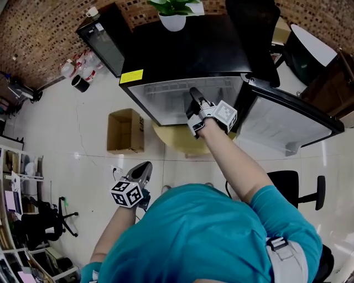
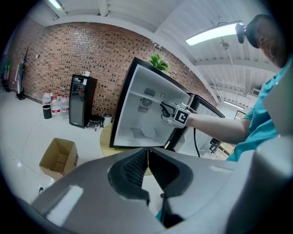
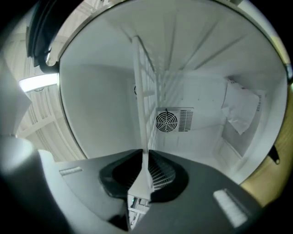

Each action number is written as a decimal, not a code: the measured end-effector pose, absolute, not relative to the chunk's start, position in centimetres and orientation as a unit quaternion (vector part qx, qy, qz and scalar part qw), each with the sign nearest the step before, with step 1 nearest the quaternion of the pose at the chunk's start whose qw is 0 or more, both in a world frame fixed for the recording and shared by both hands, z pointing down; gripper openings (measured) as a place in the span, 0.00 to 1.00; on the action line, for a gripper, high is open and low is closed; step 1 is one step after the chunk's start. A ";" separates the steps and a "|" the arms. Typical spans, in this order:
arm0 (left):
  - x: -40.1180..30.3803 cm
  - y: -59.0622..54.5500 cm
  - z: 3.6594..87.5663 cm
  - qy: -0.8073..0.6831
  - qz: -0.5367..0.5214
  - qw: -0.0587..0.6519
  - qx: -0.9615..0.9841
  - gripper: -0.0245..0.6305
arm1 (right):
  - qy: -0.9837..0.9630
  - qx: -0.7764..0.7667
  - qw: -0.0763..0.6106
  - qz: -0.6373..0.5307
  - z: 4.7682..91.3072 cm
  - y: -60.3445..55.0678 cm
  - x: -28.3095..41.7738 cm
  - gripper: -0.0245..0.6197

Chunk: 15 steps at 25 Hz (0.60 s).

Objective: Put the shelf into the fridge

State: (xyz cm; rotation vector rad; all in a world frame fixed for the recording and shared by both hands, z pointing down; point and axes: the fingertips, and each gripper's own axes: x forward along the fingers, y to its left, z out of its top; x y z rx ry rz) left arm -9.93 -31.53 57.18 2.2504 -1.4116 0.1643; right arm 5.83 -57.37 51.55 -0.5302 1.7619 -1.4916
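- Head view: a black fridge (image 1: 188,50) stands on a low round yellowish surface (image 1: 171,141), its door (image 1: 287,119) swung open to the right.
- A potted plant (image 1: 173,16) sits on the fridge top, and an open cardboard box (image 1: 126,130) lies on the floor just left of the fridge.
- The right claw (image 1: 193,93) is stretched out at arm's length and reaches into the fridge's white inside.
- The left claw (image 1: 146,166) hangs low above the floor, close to the person's body and well apart from the fridge.
- Left gripper view: the left claw (image 2: 147,155) is narrow, with the jaw tips meeting and nothing between them.
- Past it are the open fridge, the right claw at the fridge's opening, the cardboard box at lower left, and a small black cabinet (image 2: 81,100) against the brick wall (image 2: 68,55).
- Right gripper view: the right claw (image 3: 145,157) is clamped on the near edge of the white wire shelf (image 3: 145,91).
- The shelf is seen edge-on, running from the jaws deep into the fridge toward the back wall, where a round fan grille (image 3: 167,121) shows just beside it.
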 end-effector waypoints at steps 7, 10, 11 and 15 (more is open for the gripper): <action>-8.7 -31.5 56.8 -0.526 0.044 0.231 0.817 0.04 | 0.769 -0.196 0.297 -0.531 53.7 -53.2 6.3 0.04; -8.3 -31.4 56.3 -0.524 0.037 0.224 0.821 0.04 | 0.800 -0.199 0.261 -0.502 53.9 -51.6 6.8 0.04; -8.3 -31.4 56.1 -0.522 0.035 0.222 0.823 0.04 | 0.808 -0.201 0.253 -0.493 53.9 -51.1 7.0 0.04; -9.0 -31.0 54.6 -0.514 0.027 0.213 0.830 0.04 | 0.839 -0.209 0.220 -0.452 53.3 -49.1 7.3 0.04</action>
